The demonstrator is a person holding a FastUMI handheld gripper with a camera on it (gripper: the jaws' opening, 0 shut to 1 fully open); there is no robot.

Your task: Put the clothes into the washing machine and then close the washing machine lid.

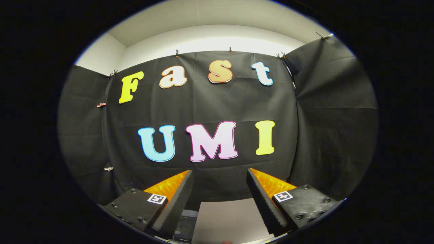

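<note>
In the gripper view, the gripper (pixel 219 176) is held level and is pointed at the booth's black cloth wall (pixel 217 105). Its 2 fingers are spread wide apart, and nothing is held between them; only open air and the cloth are seen in the gap. The ridged inner faces of the fingers (pixel 179 196) are turned toward each other, and on the top of each finger body a small square marker (pixel 157 199) is fixed.

Below and between the fingers, a pale flat surface (pixel 227 220) is seen, with a straight far edge that lies just under the cloth. Whether this surface belongs to the washing machine cannot be told. Beside it, close to the left finger, a dark object (pixel 184 225) is partly seen, but it is too much hidden to be named.

No clothes can be made out between the fingers or ahead of them.

The cloth is hung by small clips (pixel 176 53) along its upper edge, and above it a white wall (pixel 210 40) is seen. The cloth is folded around at both sides of the booth.
</note>
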